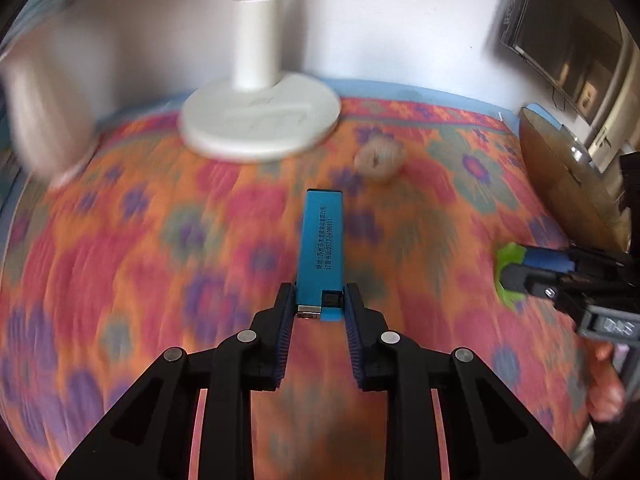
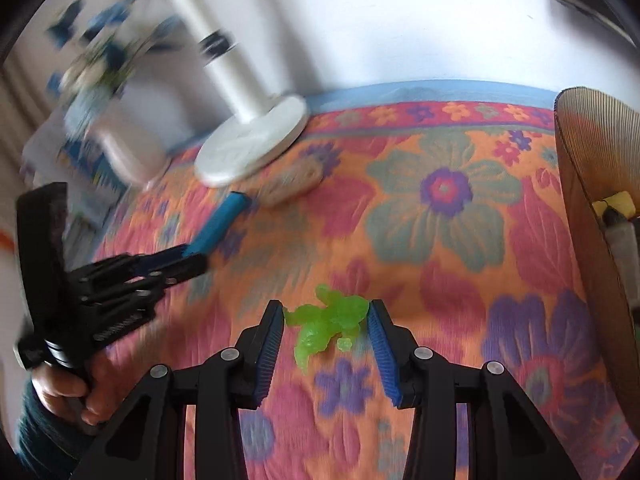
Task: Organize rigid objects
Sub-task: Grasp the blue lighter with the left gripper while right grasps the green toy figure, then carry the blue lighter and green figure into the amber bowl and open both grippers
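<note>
My left gripper (image 1: 319, 300) is shut on the near end of a blue lighter (image 1: 321, 248) with black print, held above the flowered cloth; it also shows in the right wrist view (image 2: 218, 222). My right gripper (image 2: 326, 320) has its jaws around a translucent green toy figure (image 2: 326, 320) on the cloth, pads touching its sides. In the left wrist view the green toy (image 1: 507, 268) sits at the right gripper's tips. A beige round object (image 1: 380, 158) lies near the fan base.
A white fan base and pole (image 1: 260, 120) stand at the back of the flowered cloth (image 1: 160, 260). A brown woven basket (image 2: 588, 200) stands at the right edge. A white wall is behind. Blurred objects sit at the far left.
</note>
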{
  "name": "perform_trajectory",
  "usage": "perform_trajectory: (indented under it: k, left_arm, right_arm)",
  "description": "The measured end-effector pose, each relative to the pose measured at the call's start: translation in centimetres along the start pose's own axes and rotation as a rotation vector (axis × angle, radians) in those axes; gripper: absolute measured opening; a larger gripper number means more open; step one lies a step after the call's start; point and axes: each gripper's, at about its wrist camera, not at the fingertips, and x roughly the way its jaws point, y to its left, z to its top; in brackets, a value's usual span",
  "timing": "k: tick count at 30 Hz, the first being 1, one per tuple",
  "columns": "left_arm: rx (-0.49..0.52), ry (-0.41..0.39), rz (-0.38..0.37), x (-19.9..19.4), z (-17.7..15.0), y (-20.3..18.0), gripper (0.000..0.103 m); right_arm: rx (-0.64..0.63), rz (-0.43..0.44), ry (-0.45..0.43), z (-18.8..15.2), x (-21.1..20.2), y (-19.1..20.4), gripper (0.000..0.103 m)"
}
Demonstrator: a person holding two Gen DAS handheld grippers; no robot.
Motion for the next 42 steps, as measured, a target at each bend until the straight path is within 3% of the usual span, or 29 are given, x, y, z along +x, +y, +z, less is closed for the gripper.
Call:
perform_trajectory:
  k: [4, 8, 9, 10, 11, 13, 18, 21, 24, 26, 28, 29, 31, 37, 42]
  left_arm:
    - [-0.089, 0.01, -0.036, -2.9, -4.3, 0.5, 0.021]
    - [-0.121, -0.021, -0.063, -3.9, -5.7, 0.8, 0.025]
    - [-0.125, -0.027, -0.065, -3.8, -5.7, 0.8, 0.036]
    - [-0.134, -0.039, -0.072, -3.8, -5.8, 0.9, 0.043]
    - [-0.142, -0.051, -0.074, -3.7, -5.7, 1.0, 0.047]
    - [-0.147, -0.061, -0.051, -3.5, -5.2, 0.8, 0.066]
    - [-0.09, -0.049, 0.023, -2.0, -3.8, -0.4, 0.07]
    - [-0.089, -0.052, 0.028, -1.6, -3.5, -0.4, 0.069]
    - [-0.069, -0.055, 0.04, -1.5, -3.6, -0.6, 0.043]
    - [-0.062, -0.057, 0.04, -1.5, -3.6, -0.8, 0.037]
    - [-0.055, -0.06, 0.065, -1.5, -3.6, -1.0, 0.021]
    - [-0.054, -0.063, 0.069, -1.5, -3.6, -1.1, 0.021]
    - [-0.061, -0.071, 0.064, -1.6, -3.7, -1.0, 0.021]
    - [-0.065, -0.115, 0.029, -3.6, -3.4, -1.6, 0.021]
    - [-0.026, -0.18, 0.006, -5.8, -1.5, -3.8, 0.021]
  right_arm:
    - [-0.088, -0.015, -0.032, -2.1, -1.7, 0.9, 0.043]
    - [-0.169, -0.013, 0.003, -3.7, -1.9, 1.9, 0.042]
    - [-0.173, -0.028, 0.006, -4.0, -1.7, 2.0, 0.047]
    - [-0.171, -0.042, 0.014, -4.4, -1.6, 2.0, 0.057]
    - [-0.161, -0.053, 0.019, -4.9, -1.5, 1.8, 0.061]
    - [-0.141, -0.052, 0.006, -5.8, -1.9, 1.3, 0.061]
    - [-0.032, -0.054, -0.015, -4.2, -2.4, 0.4, 0.061]
    - [0.03, -0.084, -0.003, -2.9, -1.4, 0.1, 0.061]
    - [0.041, -0.106, -0.019, -2.3, -0.6, 0.6, 0.061]
    - [0.039, -0.111, -0.033, -2.2, -0.6, 1.2, 0.061]
    - [0.036, -0.129, -0.039, -2.2, -0.4, 1.6, 0.06]
    - [0.02, -0.162, -0.045, -2.2, -0.3, 2.0, 0.057]
    - [-0.028, -0.244, -0.038, -2.3, 0.0, 2.9, 0.032]
    - [-0.054, -0.303, -0.103, -2.6, -1.7, 3.0, 0.032]
    - [-0.029, -0.336, -0.218, -1.7, -7.0, 1.7, 0.032]
